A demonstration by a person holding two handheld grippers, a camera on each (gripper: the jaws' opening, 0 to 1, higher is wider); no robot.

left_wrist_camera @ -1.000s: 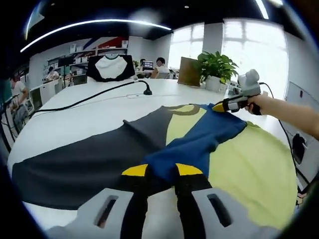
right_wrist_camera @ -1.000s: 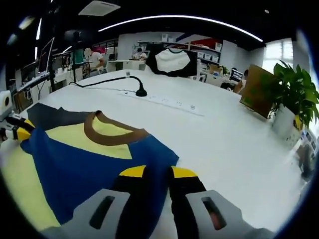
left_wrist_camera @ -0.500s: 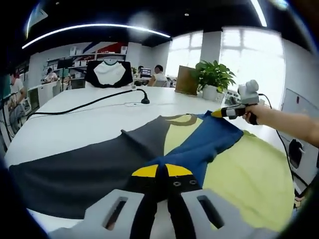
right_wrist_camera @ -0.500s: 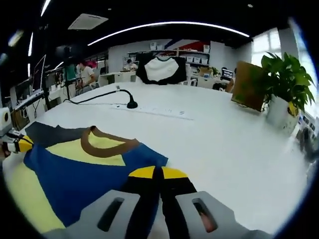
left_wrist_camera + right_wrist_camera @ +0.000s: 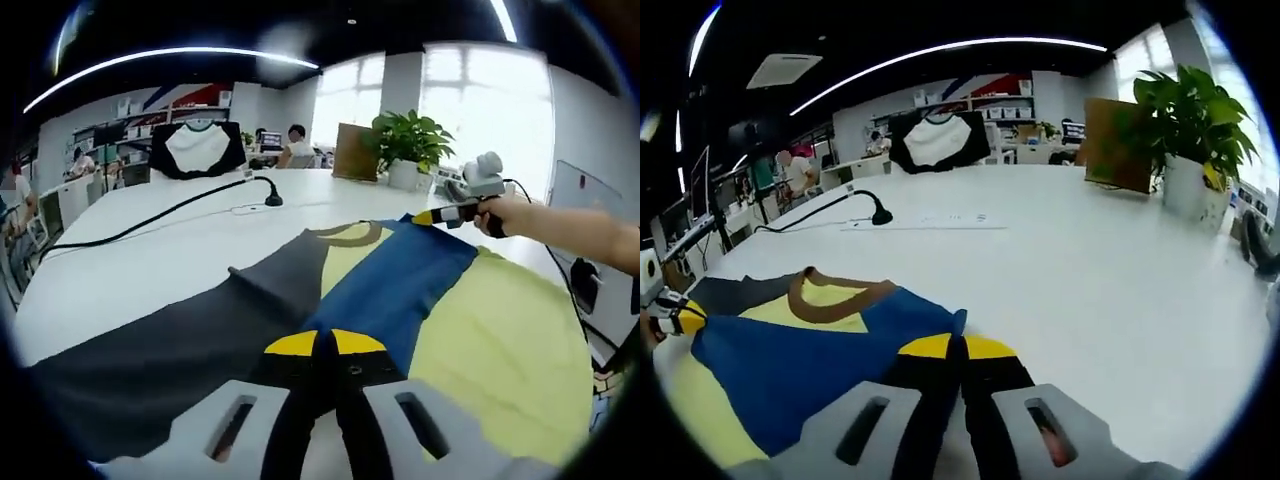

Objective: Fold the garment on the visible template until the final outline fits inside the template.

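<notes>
Both claws pinching garment edge, table bare beyond.

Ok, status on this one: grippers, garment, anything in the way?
Left gripper and right gripper both shut on the blue sleeve. Garment spread flat on table. Nothing obstructing.

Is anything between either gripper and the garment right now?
Nothing visible. The left gripper is shut on the blue fold of the garment, and the right gripper is shut on the blue edge near the collar. Around the garment the table looks bare.
</notes>
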